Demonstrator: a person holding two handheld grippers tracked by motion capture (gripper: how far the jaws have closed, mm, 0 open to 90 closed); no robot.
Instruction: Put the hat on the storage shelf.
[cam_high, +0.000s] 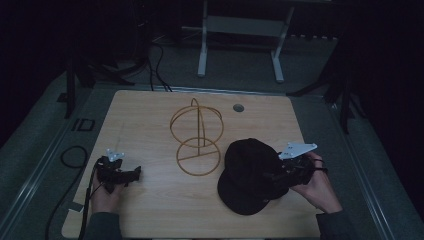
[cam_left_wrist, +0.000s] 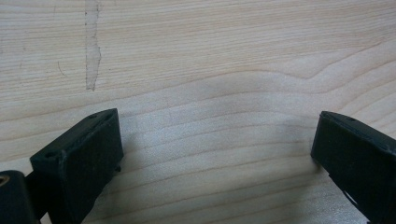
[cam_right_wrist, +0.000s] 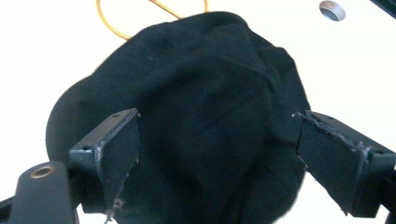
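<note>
A black cap (cam_high: 250, 175) lies on the wooden table (cam_high: 150, 125), right of centre, brim toward the front. My right gripper (cam_high: 277, 179) is at the cap's right side, open, with its jaws spread over the crown (cam_right_wrist: 210, 116). A gold wire stand (cam_high: 197, 137), with a round base and a looped globe top, stands at the table's middle, just left of the cap. My left gripper (cam_high: 131, 175) rests low over the bare wood at the front left, open, with nothing between its jaws (cam_left_wrist: 215, 154).
A round metal grommet (cam_high: 238, 107) sits in the table's far edge, seen too as the grommet (cam_right_wrist: 332, 10). A white frame (cam_high: 240, 35) stands on the floor behind the table. Black cables (cam_high: 75, 155) lie left of the table.
</note>
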